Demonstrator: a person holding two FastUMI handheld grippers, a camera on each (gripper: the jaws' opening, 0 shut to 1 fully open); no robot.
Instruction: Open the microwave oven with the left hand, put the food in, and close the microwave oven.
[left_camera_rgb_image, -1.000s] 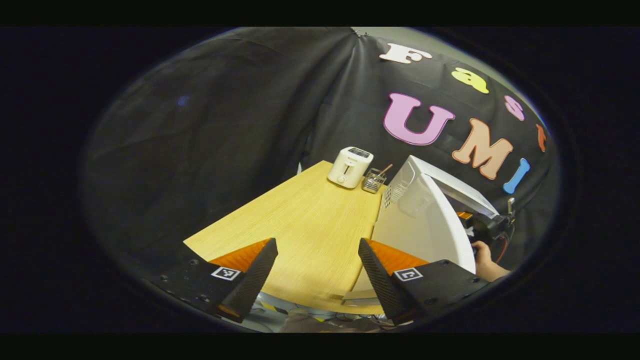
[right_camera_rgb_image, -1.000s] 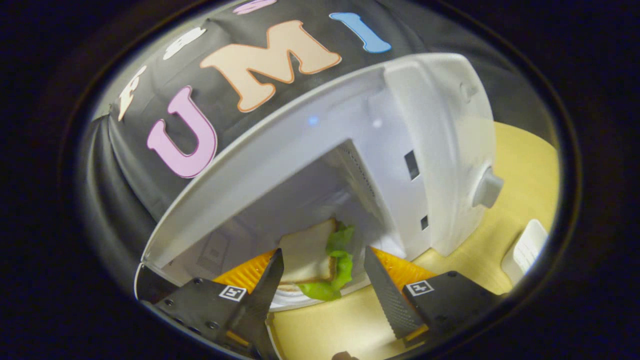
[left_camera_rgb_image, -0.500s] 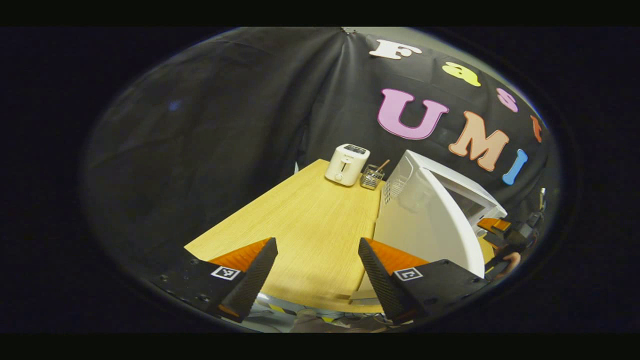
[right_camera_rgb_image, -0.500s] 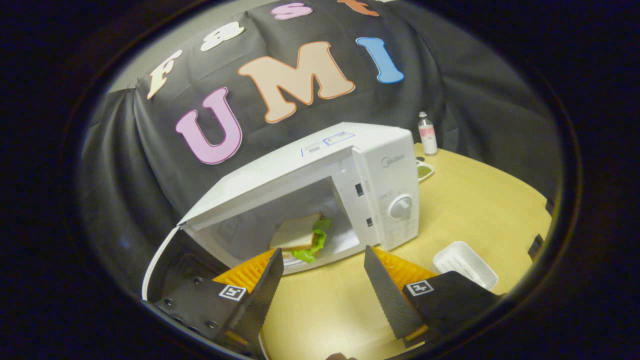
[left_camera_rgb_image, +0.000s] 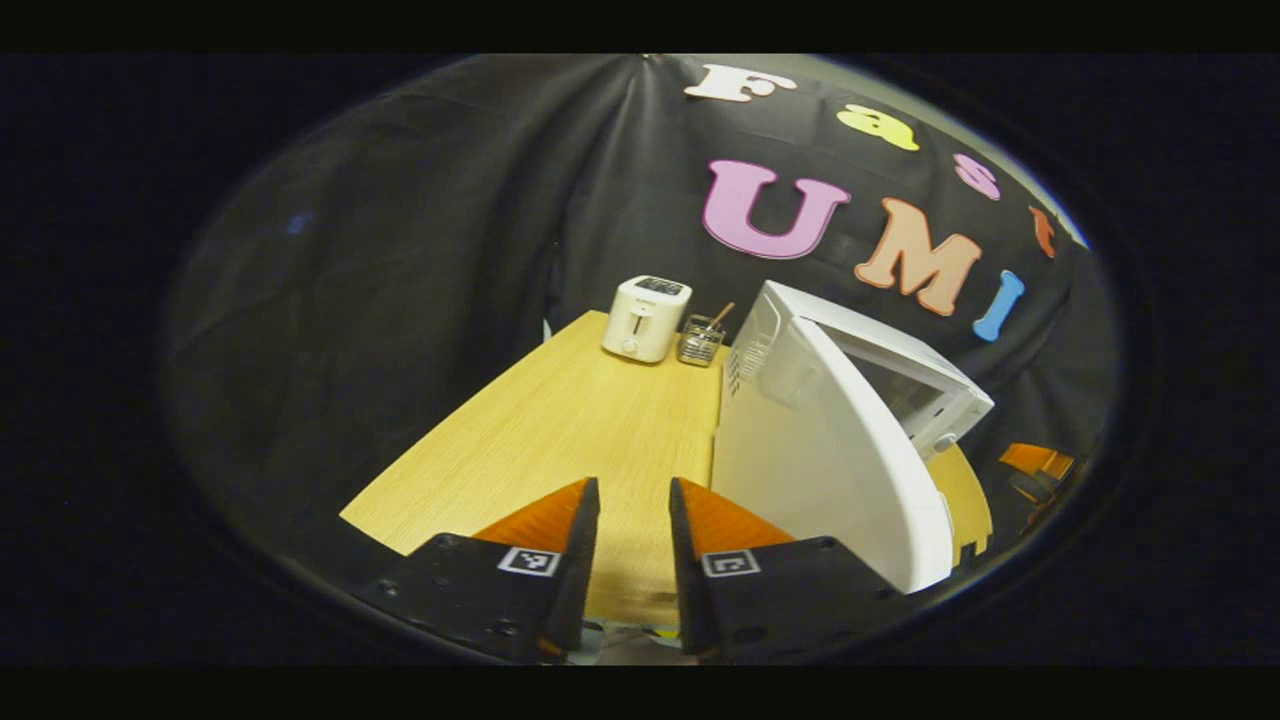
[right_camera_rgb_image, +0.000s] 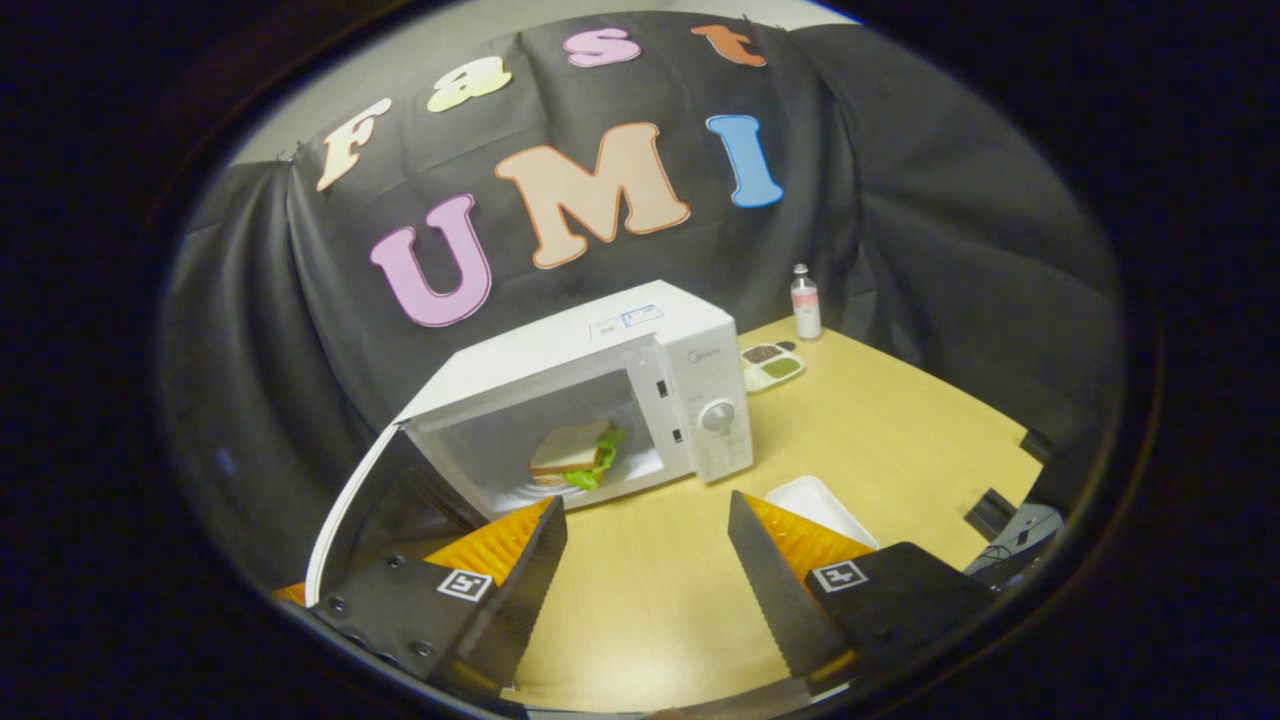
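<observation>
**Sandwich in cavity, door open, both of my grippers empty**

1. My left gripper (left_camera_rgb_image: 632, 560): in the left gripper view the two fingers stand at 6 o'clock with only a narrow gap between them. Nothing is held; bare table (left_camera_rgb_image: 560, 430) shows through the gap.

2. My right gripper (right_camera_rgb_image: 645, 560): in the right gripper view the fingers stand at 6 o'clock, spread wide apart, gripping nothing. Bare tabletop lies between them.

3. Microwave door (left_camera_rgb_image: 820, 470): in the left gripper view it stands open at 4 o'clock, just beside my left gripper's right-hand finger, its white outer face toward the camera. In the right gripper view the door (right_camera_rgb_image: 345, 530) hangs open at 8 o'clock, near the left-hand finger.

4. Microwave (right_camera_rgb_image: 600, 350): it sits on the table at the centre of the right gripper view, beyond my right gripper. The sandwich (right_camera_rgb_image: 572, 455), bread with green lettuce, rests inside the open cavity, well apart from both fingers.

5. White tray (right_camera_rgb_image: 815, 505): at 5 o'clock, just beyond the right-hand finger.

6. Far items: a small dish (right_camera_rgb_image: 770, 362) and a bottle (right_camera_rgb_image: 804, 302) at 1 o'clock behind the microwave; in the left gripper view, a toaster (left_camera_rgb_image: 645, 318) and a wire holder (left_camera_rgb_image: 700, 342) at 12 o'clock, at the table's far end.
</observation>
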